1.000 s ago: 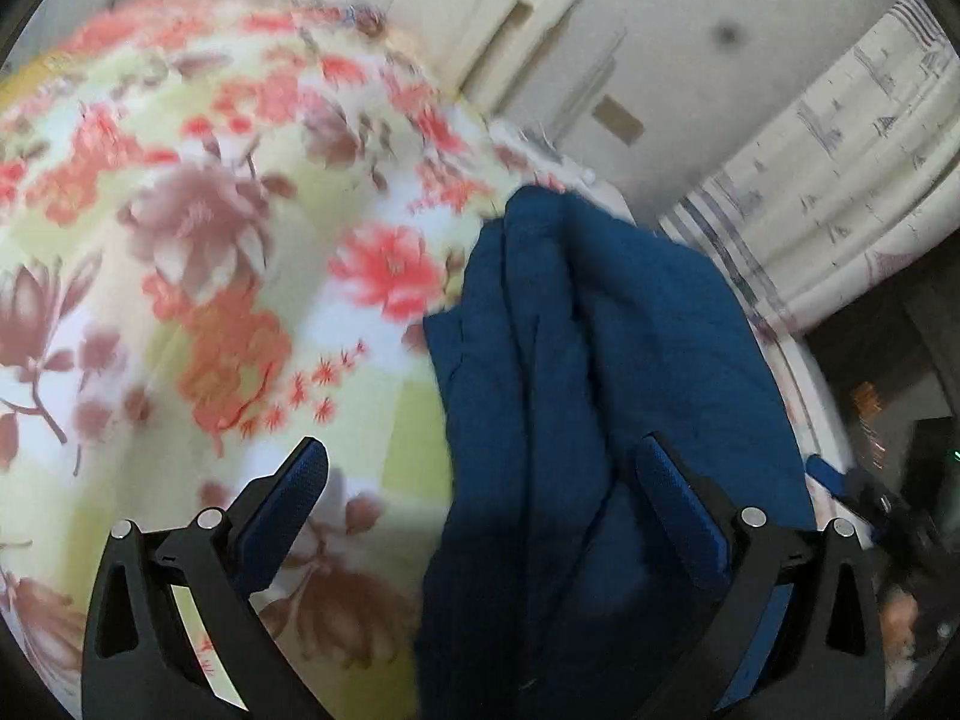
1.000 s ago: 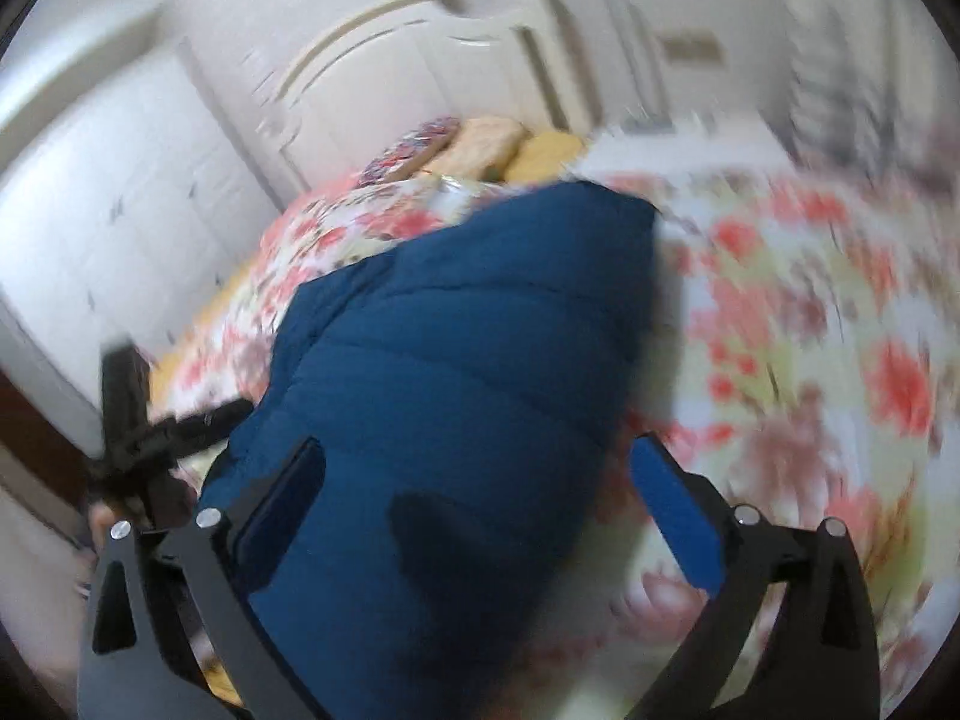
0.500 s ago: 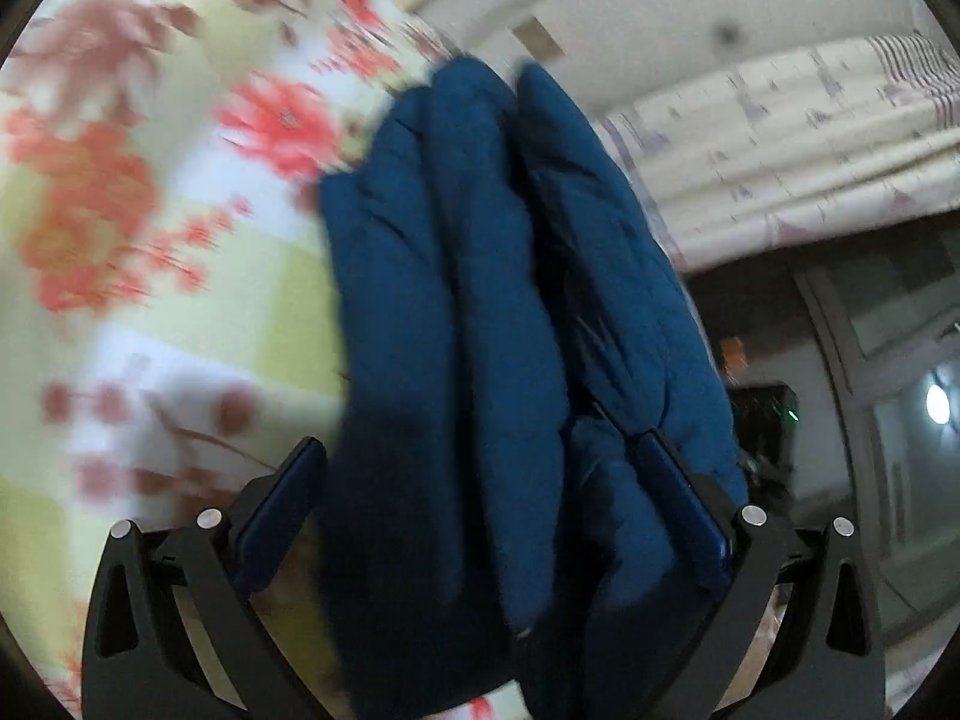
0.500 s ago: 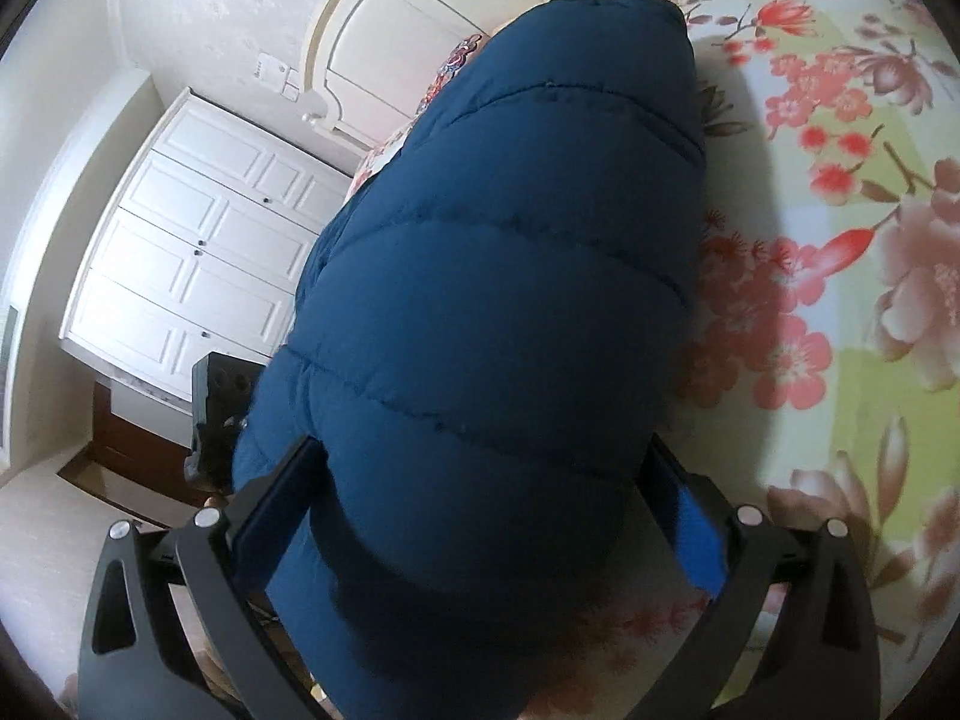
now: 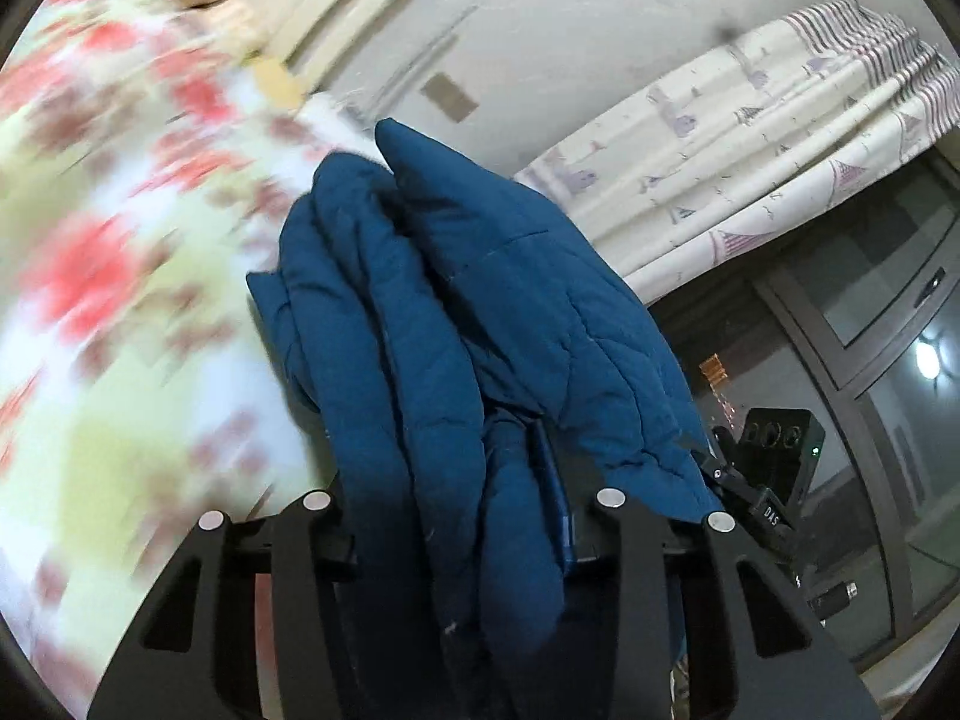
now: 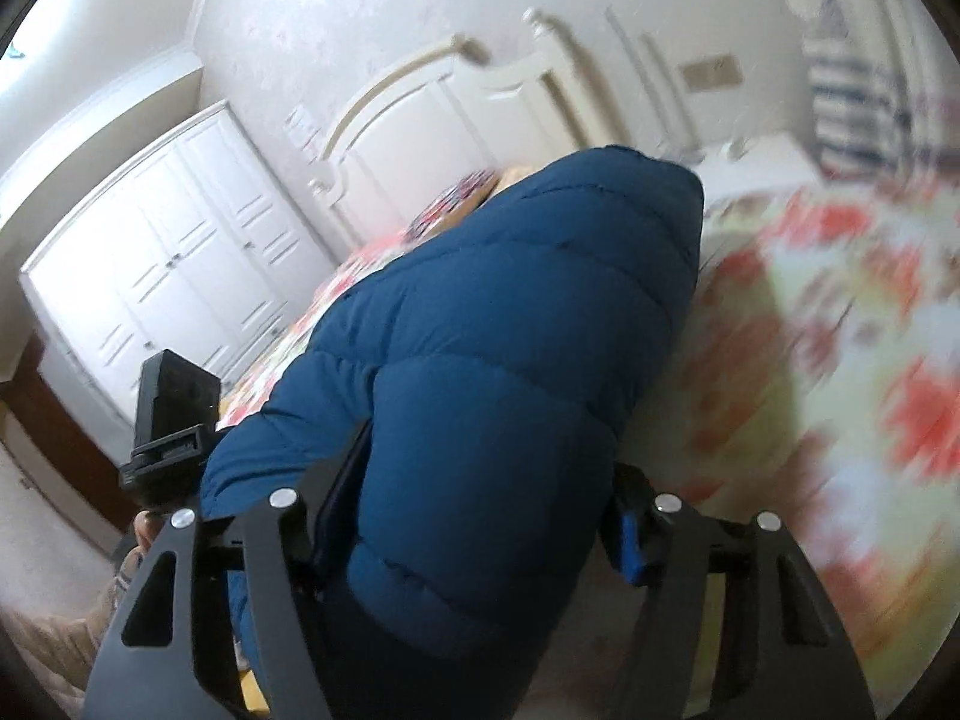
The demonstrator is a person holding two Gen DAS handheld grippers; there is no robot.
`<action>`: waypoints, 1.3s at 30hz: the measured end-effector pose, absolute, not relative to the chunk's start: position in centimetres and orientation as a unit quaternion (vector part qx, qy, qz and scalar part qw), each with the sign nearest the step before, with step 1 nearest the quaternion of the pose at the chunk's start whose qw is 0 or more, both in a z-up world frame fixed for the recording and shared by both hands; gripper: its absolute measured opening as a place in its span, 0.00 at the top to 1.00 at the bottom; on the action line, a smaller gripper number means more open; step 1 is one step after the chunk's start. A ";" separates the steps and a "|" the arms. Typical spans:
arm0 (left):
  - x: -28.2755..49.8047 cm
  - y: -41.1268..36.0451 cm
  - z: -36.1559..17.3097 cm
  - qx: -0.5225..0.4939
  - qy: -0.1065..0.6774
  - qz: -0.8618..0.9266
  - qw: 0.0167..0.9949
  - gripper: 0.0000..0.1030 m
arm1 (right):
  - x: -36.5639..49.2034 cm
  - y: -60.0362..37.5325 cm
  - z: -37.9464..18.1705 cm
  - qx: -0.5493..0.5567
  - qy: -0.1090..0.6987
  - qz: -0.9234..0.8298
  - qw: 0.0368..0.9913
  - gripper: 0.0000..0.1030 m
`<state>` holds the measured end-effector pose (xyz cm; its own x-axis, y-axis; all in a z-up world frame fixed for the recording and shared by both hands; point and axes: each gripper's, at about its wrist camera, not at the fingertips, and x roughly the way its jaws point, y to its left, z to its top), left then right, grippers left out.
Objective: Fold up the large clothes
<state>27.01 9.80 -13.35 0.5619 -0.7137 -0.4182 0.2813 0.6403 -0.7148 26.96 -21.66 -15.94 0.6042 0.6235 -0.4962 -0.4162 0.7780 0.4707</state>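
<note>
My left gripper (image 5: 462, 504) has its jaws drawn in around a thick bundle of the blue quilted jacket (image 5: 480, 312) — several padded layers stacked edge-on between them, the bulk bulging forward past the tips. My right gripper (image 6: 480, 516) does the same at the other end: jaws closed down on a fat, rounded roll of the jacket (image 6: 498, 360), which swells out ahead of them and hides most of the fingers. The padding fills both gaps, so neither pair closes fully.

The jacket appears lifted between my two grips, over the floral bedspread (image 5: 120, 300), which is blurred in both views. The white headboard (image 6: 432, 114) and wardrobe (image 6: 162, 258) stand beyond in the right view; a patterned curtain (image 5: 750, 138) hangs behind the jacket in the left.

I judge the step in hand to be carrying the folded stack to set it down. To do it well, I would keep both ends level and equally taut, lower onto the bed flat — and not let go until the layers rest squarely, since slippery padding tends to spring open.
</note>
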 end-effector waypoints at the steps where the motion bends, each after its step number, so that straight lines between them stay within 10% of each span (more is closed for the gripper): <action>1: 28.6 8.6 -12.6 -0.294 0.356 -0.303 0.833 0.68 | 28.0 -22.9 -15.2 0.155 0.328 0.287 0.887 0.37; 9: 40.6 1.6 -16.0 -0.285 0.411 -0.282 0.819 0.68 | 38.5 -29.0 -17.0 0.173 0.371 0.230 0.883 0.35; 16: 40.0 2.6 -17.6 -0.296 0.403 -0.274 0.821 0.55 | 38.9 -30.5 -19.6 0.194 0.400 0.197 0.874 0.07; 22: 37.4 4.6 -12.6 -0.237 0.337 -0.192 0.891 0.21 | 35.2 -25.6 -13.3 0.087 0.307 0.151 0.936 0.07; 30: 39.0 2.2 -5.4 -0.124 0.308 -0.171 0.928 0.12 | 32.5 -10.0 -18.7 -0.232 0.293 0.121 0.920 0.21; 39: 48.1 -11.8 -6.9 0.152 0.358 -0.142 0.910 0.04 | 31.6 -9.0 -20.0 -0.245 0.283 0.111 0.921 0.21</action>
